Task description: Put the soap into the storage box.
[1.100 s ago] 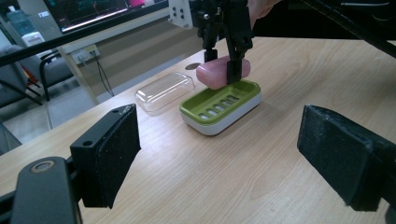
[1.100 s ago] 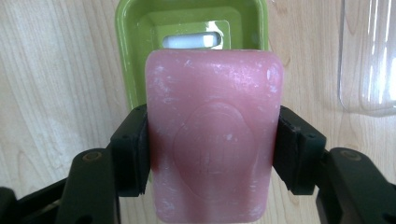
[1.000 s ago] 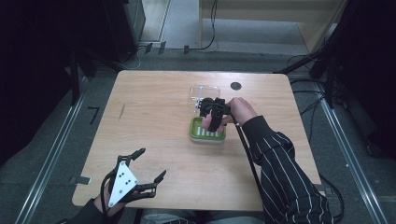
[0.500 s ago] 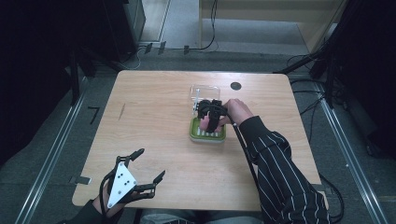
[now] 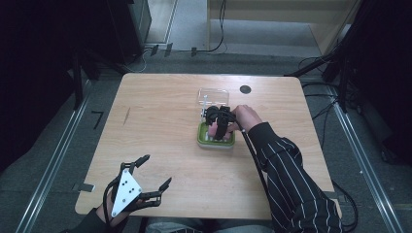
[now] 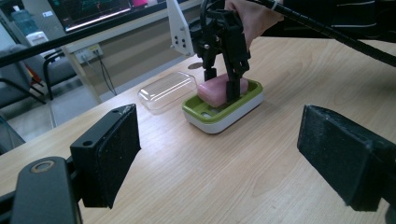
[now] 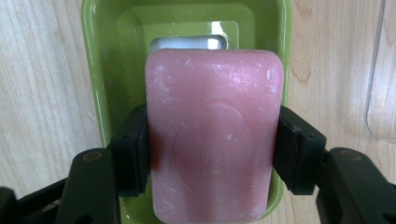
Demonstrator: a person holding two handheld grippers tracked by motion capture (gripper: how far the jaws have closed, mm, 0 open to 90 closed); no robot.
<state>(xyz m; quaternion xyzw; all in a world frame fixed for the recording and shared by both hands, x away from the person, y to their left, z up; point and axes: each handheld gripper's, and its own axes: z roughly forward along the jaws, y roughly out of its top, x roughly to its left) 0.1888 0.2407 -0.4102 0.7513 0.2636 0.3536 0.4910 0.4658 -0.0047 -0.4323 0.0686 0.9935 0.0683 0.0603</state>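
Count, near to far: I see two grippers, one pink soap bar, one green soap dish, one clear lid.

Nearest me, my left gripper (image 5: 154, 173) rests at the front left corner of the table (image 5: 160, 121), held in my left hand (image 5: 109, 212); its jaws stand wide apart with nothing between them, and its grey three-cornered plate faces up.

Farther in, right of the table's middle, my right gripper (image 7: 211, 154) points straight down, its two pads (image 7: 133, 154) pressed against the long sides of the soap bar (image 7: 212, 140), gripping it. My right hand (image 5: 247, 117) and striped sleeve (image 5: 291, 174) reach in from the lower right.

The soap bar (image 6: 219, 91) is a pink rounded rectangle with a faint embossed oval and whitish scuffs. It sits over the soap dish (image 6: 223, 108); whether it touches the dish floor I cannot tell. The dish has a lime-green inside, a white base and a pale slot at its far end.

Just beyond the dish, the clear lid (image 6: 167, 89) lies on the table.

Surface: a light wood-grain tabletop with a dark round disc (image 5: 245, 89) near its far edge. Room: dark surroundings, grey floor, cables (image 5: 218, 29) beyond the table.
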